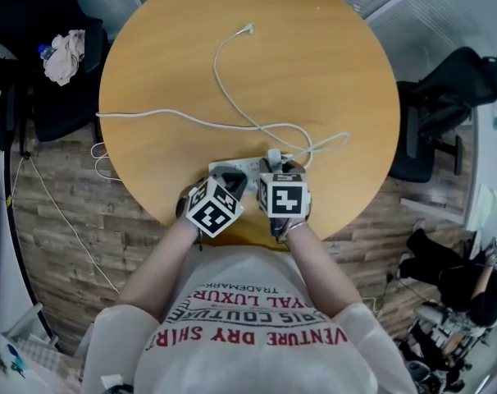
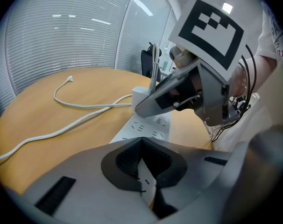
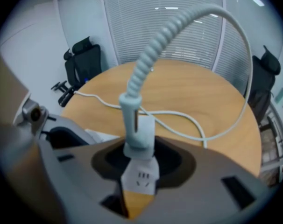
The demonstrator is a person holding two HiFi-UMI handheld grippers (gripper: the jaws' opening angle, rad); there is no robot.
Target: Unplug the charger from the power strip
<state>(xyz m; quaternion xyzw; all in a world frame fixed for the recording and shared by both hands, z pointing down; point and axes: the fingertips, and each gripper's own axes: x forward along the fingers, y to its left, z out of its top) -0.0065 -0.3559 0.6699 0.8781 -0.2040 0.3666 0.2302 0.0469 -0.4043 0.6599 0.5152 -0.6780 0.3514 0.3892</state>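
The power strip is lying flat on the round tabletop, close to the edge by the person. The charger is standing up in it, plugged in.

The left tongs are pinching the near end of the power strip. The right tongs are pinching the little white charger, one pad on each side of its body. The two tongs are working right next to each other.

The charger is looking small, light and hard, so it will not squash. Its sides are looking smooth, so I think the pads could slip if the squeeze is too soft. The best place to hold it is low on the body, where the right tongs are holding it now.

The charger's wire is bending up and over in a big loop. It is soft and floppy. Pulling on the wire is a bad idea, because it might bend or break where it joins the charger.

The power strip is looking light too. It will likely lift up with the charger if nothing is pressing it down, so the left tongs are doing a good job there. A straight pull up seems best.
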